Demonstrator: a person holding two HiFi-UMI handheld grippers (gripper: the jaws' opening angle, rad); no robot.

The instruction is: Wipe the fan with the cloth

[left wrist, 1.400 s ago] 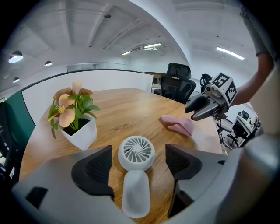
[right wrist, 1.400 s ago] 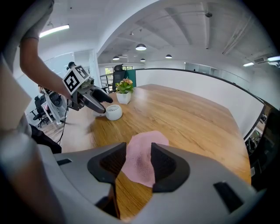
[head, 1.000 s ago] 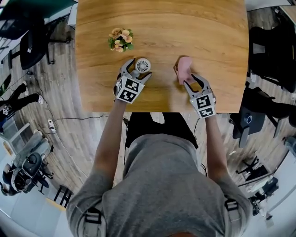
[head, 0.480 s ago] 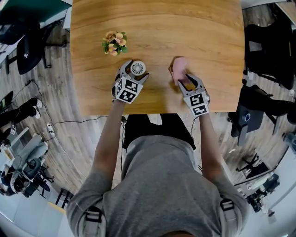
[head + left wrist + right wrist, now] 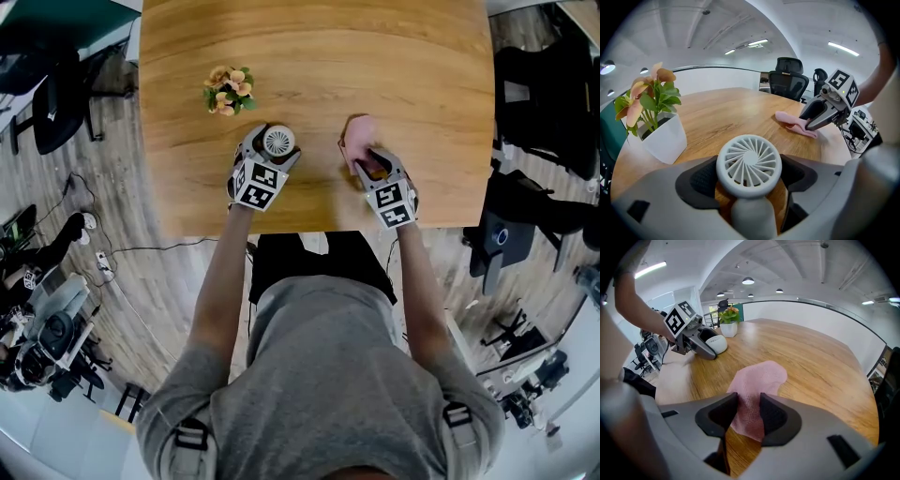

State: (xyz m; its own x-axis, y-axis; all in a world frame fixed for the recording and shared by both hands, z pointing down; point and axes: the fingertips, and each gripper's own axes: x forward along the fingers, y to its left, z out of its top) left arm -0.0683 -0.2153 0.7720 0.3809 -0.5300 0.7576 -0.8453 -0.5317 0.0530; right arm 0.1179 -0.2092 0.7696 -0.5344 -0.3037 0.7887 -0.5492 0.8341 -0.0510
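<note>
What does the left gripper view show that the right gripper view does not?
Left gripper view only: the spoked grille of the fan, gripped in the left tool, and the right tool from outside. Right gripper view only: the mesh weave of the cloth between the right tool's jaws, which have just been closing. Both: the table, cloth and potted plant.

Open-plan office or lab workspace.

Marked by black swivel chairs (image 5: pixel 544 94) standing around a broad wooden surface (image 5: pixel 319 56), a wood-plank floor (image 5: pixel 112 178) with a cable (image 5: pixel 169 247) trailing across it, dark equipment (image 5: pixel 47 337) parked off to one side and too small to identify, long ceiling strip lights (image 5: pixel 843 48) overhead, and a small potted plant (image 5: pixel 227 90) set out as desk decoration.
</note>
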